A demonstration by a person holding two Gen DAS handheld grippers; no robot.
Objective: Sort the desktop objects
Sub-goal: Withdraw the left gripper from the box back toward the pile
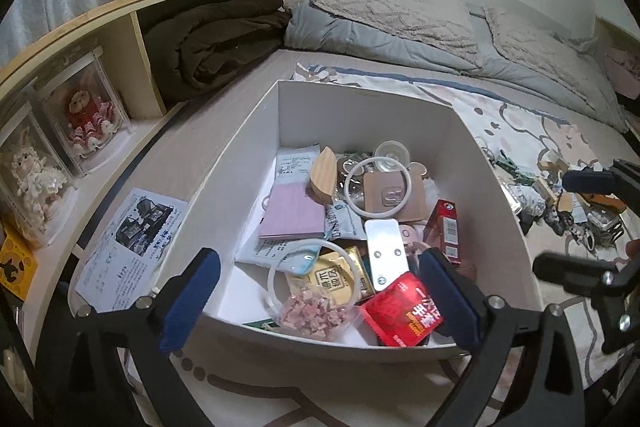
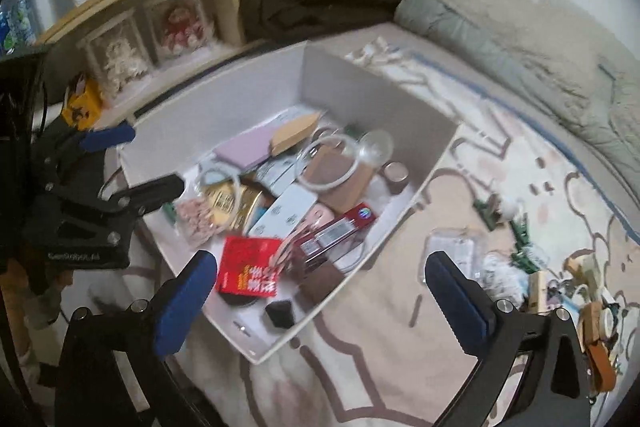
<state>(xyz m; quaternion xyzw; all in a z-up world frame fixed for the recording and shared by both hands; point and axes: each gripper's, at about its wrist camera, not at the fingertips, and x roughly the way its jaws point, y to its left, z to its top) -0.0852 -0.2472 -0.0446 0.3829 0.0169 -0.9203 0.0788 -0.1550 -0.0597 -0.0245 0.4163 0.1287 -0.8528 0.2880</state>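
A white box [image 1: 224, 163] [image 2: 412, 195] on the patterned bed cover holds several small items: a red packet [image 1: 400, 311] [image 2: 248, 267], a white ring [image 1: 376, 193] [image 2: 328, 163], a pink pad [image 1: 290, 215] [image 2: 242, 149] and a wooden piece [image 1: 322, 175]. My left gripper [image 1: 320, 299] is open and empty above the box's near edge; it also shows in the right wrist view [image 2: 132, 163]. My right gripper [image 2: 322, 297] is open and empty over the box's right corner; it also shows in the left wrist view [image 1: 576, 223]. A pile of loose items [image 1: 568, 203] [image 2: 532, 267] lies right of the box.
A wooden shelf [image 1: 132, 39] at the left holds two clear doll cases [image 1: 84, 115], a brown folded blanket [image 1: 216, 39] and a yellow box [image 1: 14, 263]. A printed sheet [image 1: 132, 247] lies left of the white box. Folded grey bedding [image 1: 400, 23] lies behind.
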